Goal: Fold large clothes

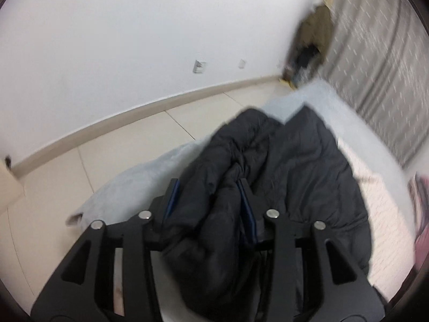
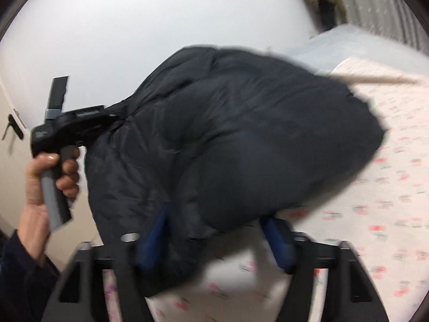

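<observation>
Here, a dark padded jacket [image 1: 268,166] lies bunched on a bed [image 1: 375,214], stretching straight ahead of both tools. Seen from the left wrist, the left gripper [image 1: 209,187] stands partly open, its blue-lined jaws either side of a thick fold of the jacket; whether the pads press the cloth is unclear, and they look slack. The garment's long axis runs away from this tool toward the curtain [image 1: 375,67] at the far end of the bed, with pale tiled floor [image 1: 107,161] off to the tool's left.

From the right wrist, the right gripper [image 2: 217,230] stands wide, and the jacket's [image 2: 228,134] near hem hangs over and between its jaws without being visibly pinched. The bulk of the garment sits just ahead and slightly left of this tool, above the floral sheet [image 2: 375,214]. Further left, a person's hand [image 2: 48,179] holds the handle of the left gripper [image 2: 102,118], whose nose meets the jacket's left edge.

Both tools flank the same near edge, one at each side. By the look of it, the next fold turns on that edge being carried forward along the jacket's length. Neither hand is clearly nearer.
</observation>
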Demonstrator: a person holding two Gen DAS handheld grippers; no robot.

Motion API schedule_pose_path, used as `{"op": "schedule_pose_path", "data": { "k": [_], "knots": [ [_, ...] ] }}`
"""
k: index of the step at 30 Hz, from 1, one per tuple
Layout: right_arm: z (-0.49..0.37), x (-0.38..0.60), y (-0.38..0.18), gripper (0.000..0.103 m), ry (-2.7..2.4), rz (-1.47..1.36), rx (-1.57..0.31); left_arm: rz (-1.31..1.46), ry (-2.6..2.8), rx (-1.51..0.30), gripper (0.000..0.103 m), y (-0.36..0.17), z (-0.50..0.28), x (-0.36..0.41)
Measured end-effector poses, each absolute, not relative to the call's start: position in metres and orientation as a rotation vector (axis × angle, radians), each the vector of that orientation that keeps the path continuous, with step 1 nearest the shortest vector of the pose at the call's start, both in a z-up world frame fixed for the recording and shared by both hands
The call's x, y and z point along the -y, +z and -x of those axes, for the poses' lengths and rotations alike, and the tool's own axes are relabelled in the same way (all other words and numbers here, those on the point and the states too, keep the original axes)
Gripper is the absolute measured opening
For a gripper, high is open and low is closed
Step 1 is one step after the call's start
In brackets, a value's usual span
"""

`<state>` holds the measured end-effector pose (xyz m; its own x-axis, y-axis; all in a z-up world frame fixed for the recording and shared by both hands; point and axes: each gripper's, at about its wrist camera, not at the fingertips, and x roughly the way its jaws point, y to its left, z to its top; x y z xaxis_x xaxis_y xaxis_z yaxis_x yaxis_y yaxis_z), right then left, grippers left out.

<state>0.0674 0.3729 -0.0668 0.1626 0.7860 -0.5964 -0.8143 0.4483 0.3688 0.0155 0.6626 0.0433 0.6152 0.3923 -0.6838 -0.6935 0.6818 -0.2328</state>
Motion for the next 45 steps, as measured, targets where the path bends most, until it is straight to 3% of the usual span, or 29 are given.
{"op": "schedule_pose_path", "data": {
  "k": [5, 8, 12, 17, 24, 28, 45],
  "knots": [
    [-0.058, -0.325, -0.044, 0.074, 1.081, 0.078, -0.729, 0.458, 0.774, -0.579, 0.053, 0.08, 0.03, -0.616],
    [-0.041, -0.295, -0.029, 0.075, 1.089, 0.072, -0.697, 0.379, 0.784, -0.563, 0.079, 0.087, 0.059, -0.552],
    [-0.016, -0.275, 0.005, 0.081, 1.1, 0.089, -0.652, 0.277, 0.694, -0.621, 0.08, 0.073, 0.076, -0.461],
    [0.022, -0.24, 0.019, 0.087, 1.121, 0.106, -0.635, 0.233, 0.691, -0.656, 0.082, 0.064, 0.091, -0.404],
    [0.045, -0.197, 0.03, 0.095, 1.108, 0.143, -0.605, 0.132, 0.722, -0.649, 0.095, 0.074, 0.103, -0.353],
    [0.047, -0.175, 0.035, 0.102, 1.087, 0.143, -0.593, 0.134, 0.728, -0.663, 0.1, 0.073, 0.113, -0.335],
    [0.06, -0.172, 0.045, 0.103, 1.095, 0.156, -0.6, 0.15, 0.781, -0.642, 0.102, 0.085, 0.144, -0.316]
  ]
}}
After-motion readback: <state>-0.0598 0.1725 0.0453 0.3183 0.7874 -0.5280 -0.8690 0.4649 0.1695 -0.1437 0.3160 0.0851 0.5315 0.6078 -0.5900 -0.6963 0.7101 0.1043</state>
